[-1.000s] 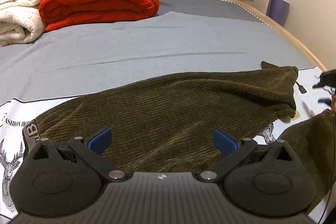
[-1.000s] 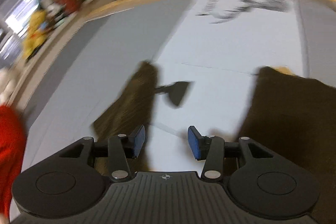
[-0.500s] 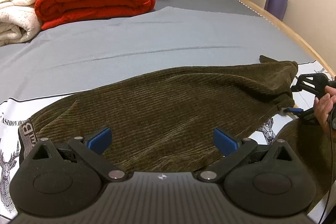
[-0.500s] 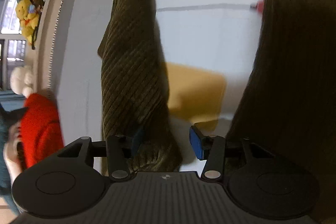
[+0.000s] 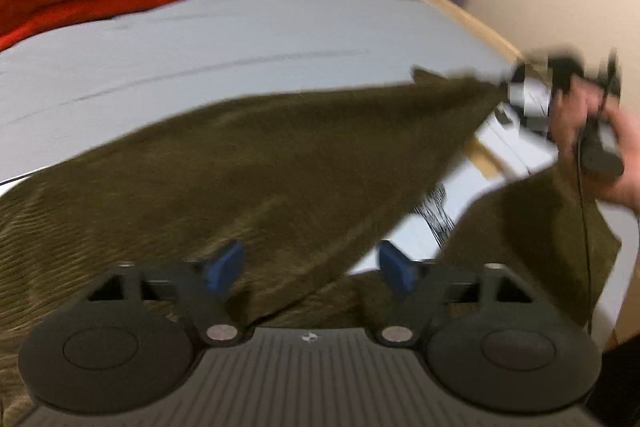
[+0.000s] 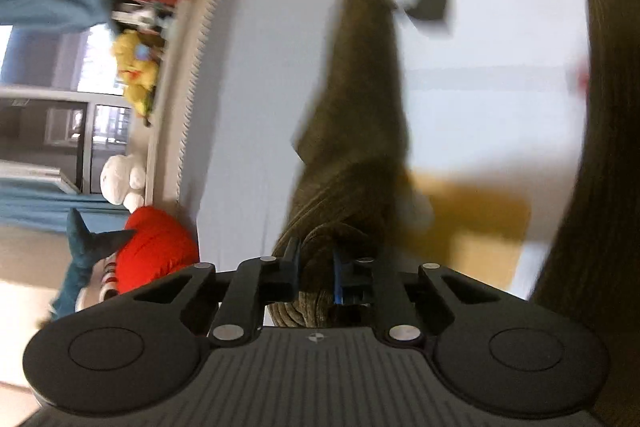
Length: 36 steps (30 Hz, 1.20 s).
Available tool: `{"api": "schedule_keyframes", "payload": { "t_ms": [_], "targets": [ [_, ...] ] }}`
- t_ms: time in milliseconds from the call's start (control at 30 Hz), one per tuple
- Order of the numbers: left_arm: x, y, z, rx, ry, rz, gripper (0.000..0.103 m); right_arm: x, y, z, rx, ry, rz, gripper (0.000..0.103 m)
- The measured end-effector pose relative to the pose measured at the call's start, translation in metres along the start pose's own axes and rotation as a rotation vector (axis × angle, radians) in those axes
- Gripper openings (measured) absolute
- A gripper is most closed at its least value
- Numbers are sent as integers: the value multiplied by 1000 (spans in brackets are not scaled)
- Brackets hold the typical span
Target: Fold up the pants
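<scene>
Right gripper (image 6: 316,277) closing, now pinching hem of pants (image 5: 280,163), was apart moment ago. Left gripper (image 5: 310,265) narrowing over crotch, fabric between fingers, not clamped. Pants spread on bed (image 5: 240,39); leg lifting, fold underway.

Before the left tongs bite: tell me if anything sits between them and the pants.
Nothing visible does. The left tongs are closing directly over the pants, with only that fabric between the jaws. The right tongs already pinch the far leg end; no other object lies on the cloth there.
</scene>
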<state>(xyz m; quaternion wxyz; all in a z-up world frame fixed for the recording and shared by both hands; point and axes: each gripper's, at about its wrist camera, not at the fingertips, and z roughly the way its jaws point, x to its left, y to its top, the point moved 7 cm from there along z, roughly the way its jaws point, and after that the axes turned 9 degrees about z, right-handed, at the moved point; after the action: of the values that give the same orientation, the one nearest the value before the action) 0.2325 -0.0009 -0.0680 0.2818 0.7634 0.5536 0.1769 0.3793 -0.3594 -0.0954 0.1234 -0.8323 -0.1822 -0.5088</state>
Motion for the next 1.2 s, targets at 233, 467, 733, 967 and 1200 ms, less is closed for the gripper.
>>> {"api": "schedule_keyframes", "payload": {
  "t_ms": [233, 467, 733, 967, 1200],
  "targets": [
    [-20, 2, 38, -5, -8, 107, 86, 64, -43, -19, -166, -56, -593, 14],
    [-11, -16, 82, 162, 41, 156, 52, -23, 0, 18, 65, -102, -24, 32],
    [6, -7, 70, 199, 149, 144, 11, -46, -6, 39, 113, -68, 124, 54],
    [4, -16, 76, 246, 181, 179, 11, -58, 7, 43, 41, -54, 271, 54],
    [4, -16, 77, 253, 176, 188, 11, 4, 87, -26, -263, 246, 210, 40]
  ]
}}
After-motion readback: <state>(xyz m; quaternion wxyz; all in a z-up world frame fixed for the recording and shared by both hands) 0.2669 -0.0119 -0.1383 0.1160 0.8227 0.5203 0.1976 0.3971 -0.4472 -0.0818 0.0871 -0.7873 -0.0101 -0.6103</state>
